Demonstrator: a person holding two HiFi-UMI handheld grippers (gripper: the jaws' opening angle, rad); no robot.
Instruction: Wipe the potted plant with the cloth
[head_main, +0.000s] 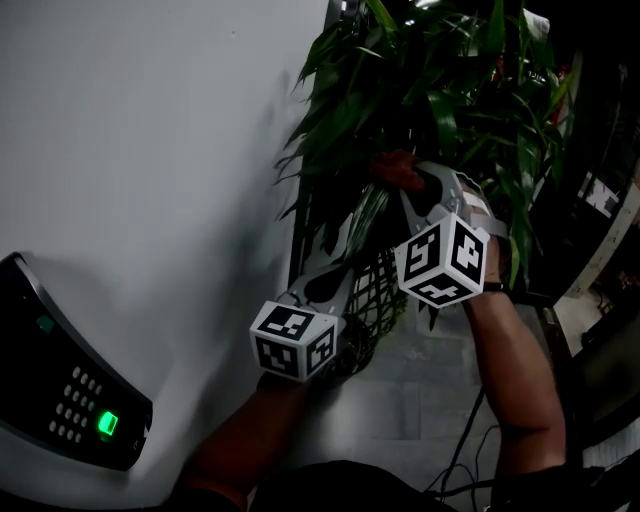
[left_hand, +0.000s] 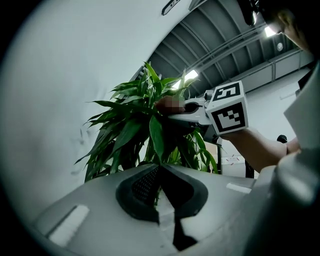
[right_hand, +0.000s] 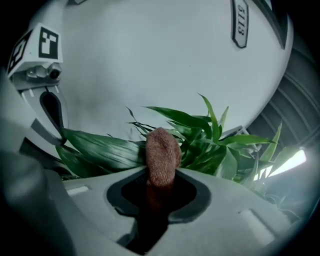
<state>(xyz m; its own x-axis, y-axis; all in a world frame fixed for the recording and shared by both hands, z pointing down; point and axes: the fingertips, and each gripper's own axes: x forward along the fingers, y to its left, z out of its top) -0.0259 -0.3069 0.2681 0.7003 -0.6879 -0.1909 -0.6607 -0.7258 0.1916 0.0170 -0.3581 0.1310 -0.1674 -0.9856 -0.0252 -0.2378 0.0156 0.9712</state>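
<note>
The potted plant (head_main: 440, 90) has long glossy green leaves and stands against a white wall. My left gripper (left_hand: 159, 171) is shut on one leaf (left_hand: 156, 136), holding it by its lower end; in the head view this gripper (head_main: 350, 232) reaches up into the foliage from the lower left. My right gripper (right_hand: 161, 177) is shut on a reddish-brown cloth (right_hand: 162, 154), whose rounded end sticks out past the jaws. The cloth (head_main: 396, 168) sits among the leaves, next to a long broad leaf (right_hand: 100, 149) that runs towards the left gripper (right_hand: 59, 131).
A white wall (head_main: 150, 150) lies left of the plant. A dark keypad panel (head_main: 70, 400) with a green light is at the lower left. A black mesh pot holder (head_main: 378, 292) is below the leaves. Cables (head_main: 462, 455) lie on the floor.
</note>
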